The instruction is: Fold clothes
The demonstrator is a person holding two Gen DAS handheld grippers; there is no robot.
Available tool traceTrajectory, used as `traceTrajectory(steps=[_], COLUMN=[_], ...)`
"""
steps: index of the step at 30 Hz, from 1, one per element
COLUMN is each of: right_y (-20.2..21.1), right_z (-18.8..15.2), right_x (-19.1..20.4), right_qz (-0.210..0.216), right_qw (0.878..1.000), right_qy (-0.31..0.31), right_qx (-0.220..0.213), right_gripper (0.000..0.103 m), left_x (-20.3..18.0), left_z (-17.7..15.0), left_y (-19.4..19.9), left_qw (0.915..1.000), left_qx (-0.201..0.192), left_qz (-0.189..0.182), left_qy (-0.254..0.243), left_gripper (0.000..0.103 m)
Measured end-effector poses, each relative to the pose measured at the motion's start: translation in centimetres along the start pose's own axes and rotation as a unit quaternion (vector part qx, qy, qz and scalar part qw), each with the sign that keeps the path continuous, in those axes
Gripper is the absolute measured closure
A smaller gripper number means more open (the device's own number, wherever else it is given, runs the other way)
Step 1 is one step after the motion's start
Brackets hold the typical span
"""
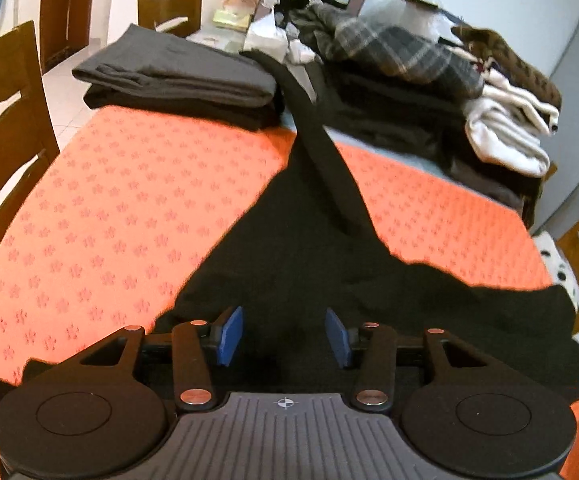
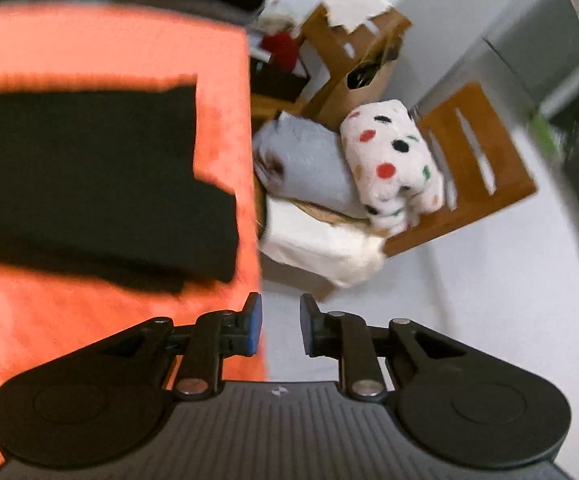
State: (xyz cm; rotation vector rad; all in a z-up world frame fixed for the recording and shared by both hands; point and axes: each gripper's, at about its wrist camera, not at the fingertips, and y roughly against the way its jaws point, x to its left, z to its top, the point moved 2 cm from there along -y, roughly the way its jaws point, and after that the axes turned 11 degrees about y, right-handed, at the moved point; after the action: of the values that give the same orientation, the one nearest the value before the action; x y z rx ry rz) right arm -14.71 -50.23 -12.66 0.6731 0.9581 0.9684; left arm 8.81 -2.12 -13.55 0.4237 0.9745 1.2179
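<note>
Here, in the left wrist view, the left gripper hung over the near edge of a black garment that lay spread on the orange tablecloth. Its blue pads stood moderately apart with dark cloth beneath and between them, but they did not appear to press on it, so I read the jaws as free rather than holding. One long strip of the garment, probably a sleeve or leg, ran away up the table toward a folded grey stack and a loose heap of unfolded clothes. To do this step well, that strip likely needed drawing in onto the body of the garment first, so the fold would start from a tidy shape; pinching at a corner or hem rather than mid-cloth would give a straighter edge.

In the right wrist view, blurred by motion, the right gripper sat right at the table edge, its pads narrowly apart and with nothing between them. The garment's right end lay to its left, apart from the fingers. A chair piled with a spotted soft toy stood beyond. This gripper would probably need to swing back over the cloth and take the matching corner, so both sides lifted evenly.
</note>
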Motion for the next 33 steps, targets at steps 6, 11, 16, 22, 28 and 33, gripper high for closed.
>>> traceTrajectory(steps=[6, 11, 16, 22, 28, 33], right_y=[2.2, 3.2, 4.2, 4.0, 2.7, 0.7], right_z=[5.1, 11.3, 18.3, 27.0, 34.8, 39.2], right_x=[1.4, 5.0, 9.8, 15.9, 22.9, 29.0], right_qz=[0.107, 0.191, 0.263, 0.322, 0.357, 0.367], right_qw=[0.99, 0.973, 0.95, 0.925, 0.904, 0.896], right_qy=[-0.05, -0.022, 0.013, 0.056, 0.105, 0.139], right_qx=[-0.074, -0.126, -0.165, -0.194, -0.21, -0.206], right_gripper=[0.073, 0.069, 0.064, 0.058, 0.056, 0.056], left_x=[0.6, 1.3, 1.6, 2.3, 3.0, 3.0], left_z=[1.6, 1.8, 1.1, 0.1, -0.6, -1.0], left_y=[-0.4, 0.1, 1.0, 1.3, 1.4, 1.7], left_qw=[0.9999, 0.9998, 0.9998, 1.0, 0.9995, 0.9991], left_qx=[-0.01, -0.014, -0.013, -0.006, -0.004, -0.003], left_qz=[0.011, 0.012, 0.006, 0.001, -0.005, -0.018], left_qy=[0.005, 0.003, -0.014, -0.004, 0.029, 0.04], left_gripper=[0.051, 0.049, 0.047, 0.047, 0.047, 0.046])
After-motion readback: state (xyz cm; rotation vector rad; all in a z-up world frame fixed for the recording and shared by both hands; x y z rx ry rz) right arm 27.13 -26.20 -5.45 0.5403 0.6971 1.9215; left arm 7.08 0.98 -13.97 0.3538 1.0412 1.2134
